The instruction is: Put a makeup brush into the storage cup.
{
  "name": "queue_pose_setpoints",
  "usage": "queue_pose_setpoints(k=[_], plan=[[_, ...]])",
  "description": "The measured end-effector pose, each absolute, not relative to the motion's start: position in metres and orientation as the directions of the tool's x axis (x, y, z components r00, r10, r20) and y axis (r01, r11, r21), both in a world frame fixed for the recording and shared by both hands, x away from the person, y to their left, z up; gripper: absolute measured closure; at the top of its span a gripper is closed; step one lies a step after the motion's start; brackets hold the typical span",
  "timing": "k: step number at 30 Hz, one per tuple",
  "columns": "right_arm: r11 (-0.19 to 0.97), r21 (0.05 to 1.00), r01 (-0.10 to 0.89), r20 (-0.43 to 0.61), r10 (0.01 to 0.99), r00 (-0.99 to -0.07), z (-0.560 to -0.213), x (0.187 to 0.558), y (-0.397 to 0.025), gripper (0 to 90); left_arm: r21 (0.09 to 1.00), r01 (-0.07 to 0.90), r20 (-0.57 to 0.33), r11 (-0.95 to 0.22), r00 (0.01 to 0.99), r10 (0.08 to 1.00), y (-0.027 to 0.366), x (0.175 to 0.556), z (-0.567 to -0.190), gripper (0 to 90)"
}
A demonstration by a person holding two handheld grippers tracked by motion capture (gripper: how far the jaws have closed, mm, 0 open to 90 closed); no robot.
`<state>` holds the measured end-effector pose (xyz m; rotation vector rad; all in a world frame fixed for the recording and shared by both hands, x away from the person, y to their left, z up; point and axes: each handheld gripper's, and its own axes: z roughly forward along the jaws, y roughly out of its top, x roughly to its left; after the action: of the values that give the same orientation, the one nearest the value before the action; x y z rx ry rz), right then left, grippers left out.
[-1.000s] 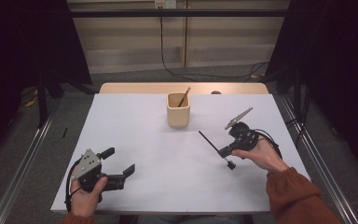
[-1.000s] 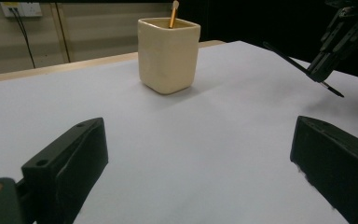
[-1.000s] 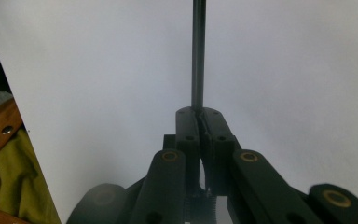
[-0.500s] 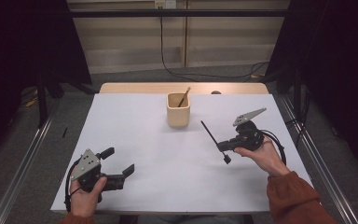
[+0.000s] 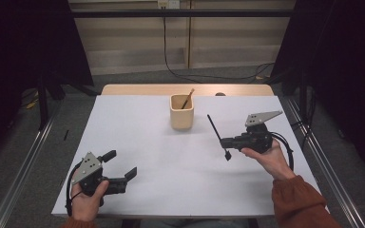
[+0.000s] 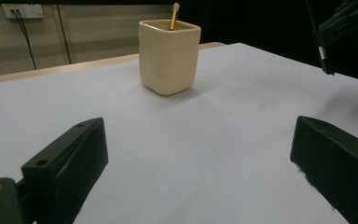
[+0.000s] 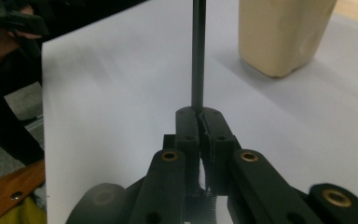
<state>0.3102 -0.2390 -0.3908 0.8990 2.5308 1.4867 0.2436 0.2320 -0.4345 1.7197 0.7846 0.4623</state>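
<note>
One black stick [image 5: 216,135] was pinched between the pressed-together jaws of the right gripper [image 5: 227,142] above the desk [image 5: 171,185] toward its right edge, one beige cup [image 5: 181,111] holding one wooden stick [image 5: 187,99] stood near the far edge, and the left gripper [image 5: 122,167] rested with jaws spread near the near-left corner.

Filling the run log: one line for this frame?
right gripper: shut on black stick, lifted | left gripper: open, idle | cup: upright, holds wooden stick

One cream cup [image 5: 181,113] stands on one white bench [image 5: 147,142], with one wooden stick [image 5: 187,99] inside it. There is one thin black rod [image 5: 216,133]. Two grippers appear: one left gripper [image 5: 123,173] and one right gripper [image 5: 225,142].
</note>
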Motion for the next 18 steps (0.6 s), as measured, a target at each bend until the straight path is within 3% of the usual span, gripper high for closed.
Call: queue_pose_setpoints(k=[7,18], plan=[[0.303,0.871,0.387,0.211,0.481,-0.851,-0.385,0.308,-0.241,86.2,0.954,0.264,-0.086,-0.146,0.700,0.709,0.232,0.243,-0.434,3.9],[0.333,0.867,0.371,0.216,0.421,-0.881,-0.382,0.312,-0.226,86.2,0.952,0.268,-0.089,-0.146,0.702,0.707,0.232,0.244,-0.435,3.9]])
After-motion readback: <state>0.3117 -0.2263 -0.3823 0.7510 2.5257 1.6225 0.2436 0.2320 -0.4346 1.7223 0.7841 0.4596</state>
